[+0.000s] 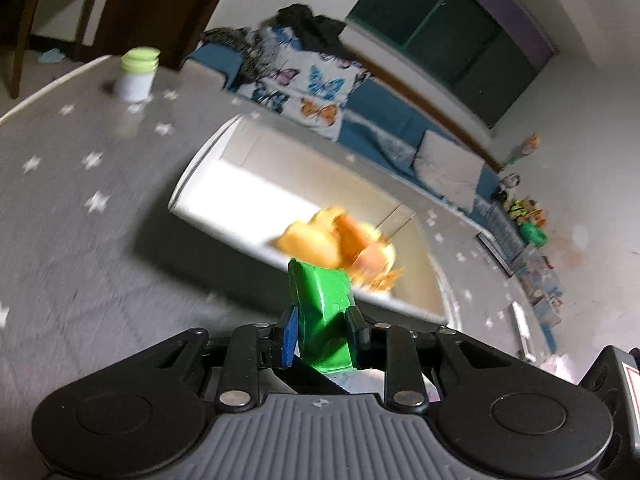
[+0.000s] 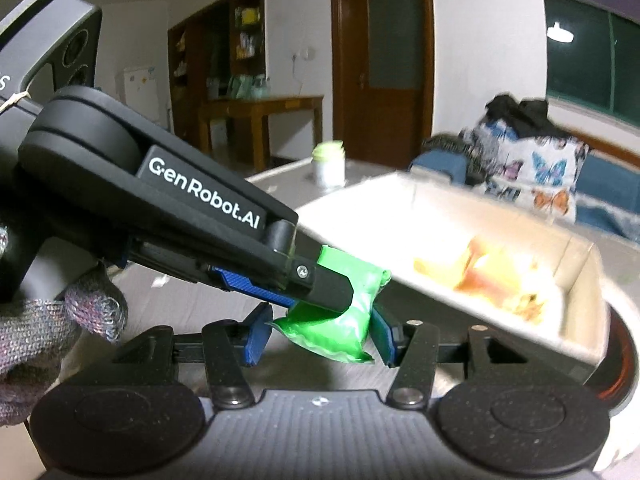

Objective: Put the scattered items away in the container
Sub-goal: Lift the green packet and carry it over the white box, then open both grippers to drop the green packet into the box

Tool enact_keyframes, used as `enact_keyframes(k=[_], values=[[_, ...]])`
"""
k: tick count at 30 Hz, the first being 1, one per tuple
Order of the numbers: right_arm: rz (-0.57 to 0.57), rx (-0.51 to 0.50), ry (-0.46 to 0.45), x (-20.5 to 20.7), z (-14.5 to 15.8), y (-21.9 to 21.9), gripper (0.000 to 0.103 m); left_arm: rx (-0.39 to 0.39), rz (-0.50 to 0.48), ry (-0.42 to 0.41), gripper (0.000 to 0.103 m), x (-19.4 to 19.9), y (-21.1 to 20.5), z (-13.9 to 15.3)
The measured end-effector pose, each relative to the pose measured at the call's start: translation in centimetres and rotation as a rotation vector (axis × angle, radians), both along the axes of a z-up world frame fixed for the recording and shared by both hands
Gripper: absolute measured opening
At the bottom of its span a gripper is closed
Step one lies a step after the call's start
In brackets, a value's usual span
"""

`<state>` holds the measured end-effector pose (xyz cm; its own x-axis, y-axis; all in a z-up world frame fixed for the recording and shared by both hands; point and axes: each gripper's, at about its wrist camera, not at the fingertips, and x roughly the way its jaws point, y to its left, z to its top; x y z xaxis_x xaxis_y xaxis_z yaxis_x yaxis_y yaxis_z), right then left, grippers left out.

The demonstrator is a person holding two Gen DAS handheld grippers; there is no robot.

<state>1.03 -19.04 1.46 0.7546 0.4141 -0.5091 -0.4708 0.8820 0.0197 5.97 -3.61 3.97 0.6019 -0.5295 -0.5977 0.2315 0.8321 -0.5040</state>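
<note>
My left gripper [image 1: 322, 334] is shut on a green packet [image 1: 322, 312] and holds it above the grey table, just short of the white container [image 1: 208, 164]. Orange and yellow items [image 1: 340, 244] lie inside the container. In the right wrist view the left gripper [image 2: 320, 286] reaches in from the left with the green packet [image 2: 340, 332] in its fingers. The packet hangs between the blue pads [image 2: 256, 336] of my right gripper [image 2: 320, 338], which stand apart and do not press it. The container [image 2: 580, 300] lies ahead to the right.
A white jar with a pale green lid [image 1: 138, 74] stands at the far side of the table. A blue sofa with butterfly cushions [image 1: 308, 84] runs behind the table. A wooden table [image 2: 260, 116] and a door stand further back.
</note>
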Motion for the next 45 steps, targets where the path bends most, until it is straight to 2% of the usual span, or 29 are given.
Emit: enact_keyframes(k=[3,8,15,21,29,35,40,42,45], values=[[-0.015,-0.009,-0.035,1.2,1.4,-0.6,0.053,-0.011,-0.013,-0.02,0.027,1.7,-0.7,1.0],[-0.049,-0.008,-0.042,4.2,2.3,-1.8,0.053,-0.032,-0.047,-0.017,0.026,5.2,-2.4,1.6],[-0.109,-0.018,-0.003,8.1,1.5,-3.2,0.053,-0.061,-0.076,0.029,0.026,9.6,-4.3,-0.1],[-0.115,-0.058,0.016,10.3,0.4,-3.3,0.053,-0.063,-0.064,0.051,0.028,11.1,-4.4,-1.3],[-0.107,-0.087,0.007,10.4,-0.1,-2.4,0.055,-0.08,-0.036,0.055,0.029,10.9,-3.4,-1.5],[-0.111,-0.08,-0.004,9.7,0.2,-2.4,0.064,-0.082,-0.019,0.032,0.03,10.0,-2.5,-0.8],[-0.127,-0.068,-0.019,8.3,0.5,-2.4,0.066,-0.058,-0.016,0.004,0.03,8.4,-2.0,-0.3],[-0.13,-0.062,-0.026,7.6,0.6,-2.4,0.072,-0.053,-0.01,-0.004,0.03,7.6,-1.7,-0.2],[-0.138,-0.044,-0.044,6.0,1.0,-2.7,0.074,-0.033,0.006,-0.006,0.03,6.0,-1.1,-0.2]])
